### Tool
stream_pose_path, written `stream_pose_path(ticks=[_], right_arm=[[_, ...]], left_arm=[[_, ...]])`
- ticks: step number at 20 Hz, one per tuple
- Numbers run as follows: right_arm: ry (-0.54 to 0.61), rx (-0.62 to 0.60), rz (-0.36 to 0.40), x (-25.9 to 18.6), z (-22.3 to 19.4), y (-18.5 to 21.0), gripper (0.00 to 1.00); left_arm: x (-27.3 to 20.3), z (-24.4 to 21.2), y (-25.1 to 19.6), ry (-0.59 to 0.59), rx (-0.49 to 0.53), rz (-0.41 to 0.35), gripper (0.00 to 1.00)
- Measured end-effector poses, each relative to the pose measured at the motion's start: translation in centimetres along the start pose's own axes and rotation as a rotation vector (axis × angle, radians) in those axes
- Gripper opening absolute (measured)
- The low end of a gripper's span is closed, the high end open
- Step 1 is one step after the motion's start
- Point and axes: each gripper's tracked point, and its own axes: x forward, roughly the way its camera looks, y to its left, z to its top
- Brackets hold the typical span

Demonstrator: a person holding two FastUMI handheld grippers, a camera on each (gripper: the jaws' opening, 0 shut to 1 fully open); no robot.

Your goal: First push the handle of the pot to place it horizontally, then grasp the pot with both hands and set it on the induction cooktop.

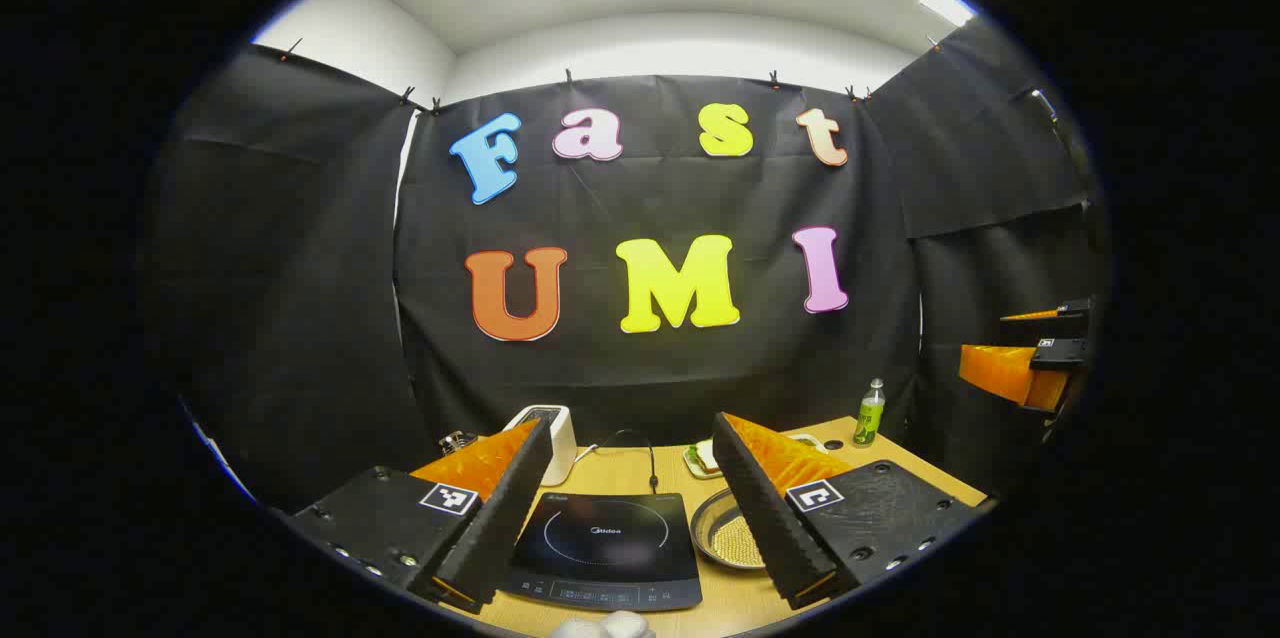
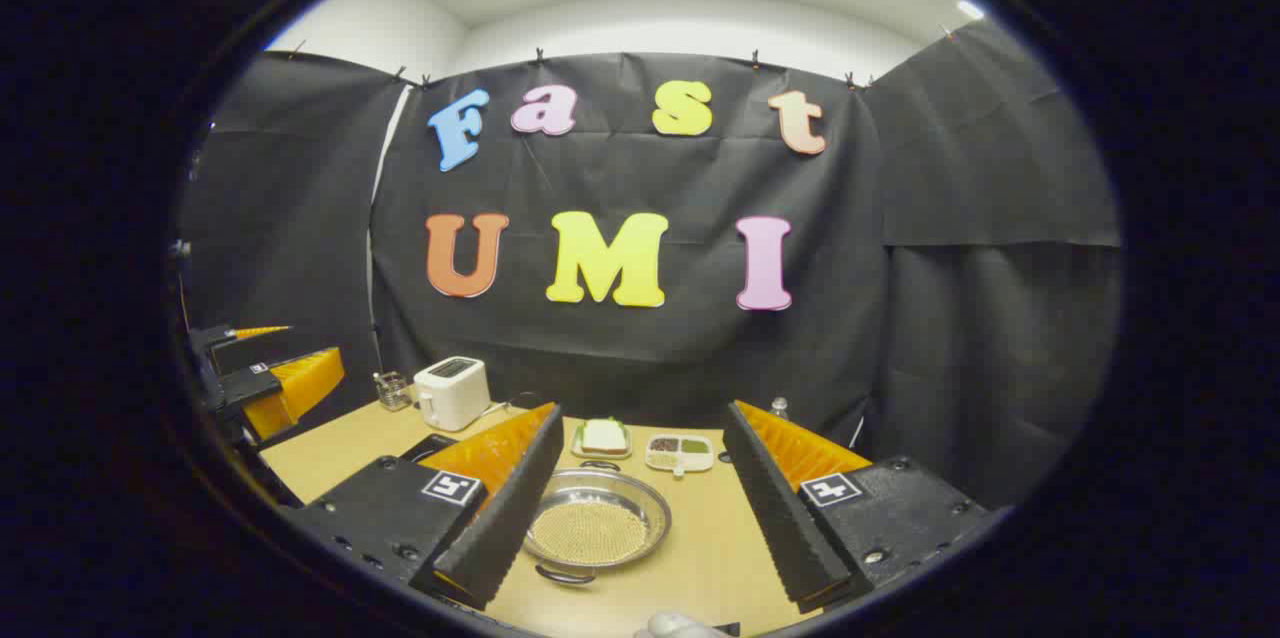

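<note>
The pot (image 2: 597, 526) is a shallow steel pan with a pale grainy bottom, standing on the wooden table (image 2: 720, 558). One small loop handle (image 2: 563, 575) points toward me and the other (image 2: 600, 465) points away. My right gripper (image 2: 643, 412) hovers above it, open and holding nothing. The black induction cooktop (image 1: 600, 543) lies below my left gripper (image 1: 630, 428), which is open and holds nothing. The pot (image 1: 728, 530) stands just right of the cooktop, partly hidden by a finger. Each gripper shows at the other view's edge, right gripper (image 1: 1035, 343) and left gripper (image 2: 265, 358).
A white toaster (image 2: 452, 391) and a small glass holder (image 2: 393, 388) stand at the back left. A sandwich plate (image 2: 603, 438) and a divided dish (image 2: 680, 451) sit behind the pot. A green bottle (image 1: 870, 413) stands at the far right corner. The cooktop's cord (image 1: 640, 443) runs to the back.
</note>
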Motion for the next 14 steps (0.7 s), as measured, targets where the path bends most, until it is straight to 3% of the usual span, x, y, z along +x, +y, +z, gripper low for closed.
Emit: stream_pose_path(ticks=[11, 14], right_arm=[[-0.014, -0.018, 0.03, 0.2, 0.2, 2.1, 1.0], [0.014, -0.026, 0.081, 1.0, -0.7, 4.0, 1.0]], left_arm=[[-0.8, 0.1, 1.7, -0.012, 0.008, 0.019, 0.96], [-1.3, -0.2, 2.6, -0.009, 0.005, 0.039, 0.96]])
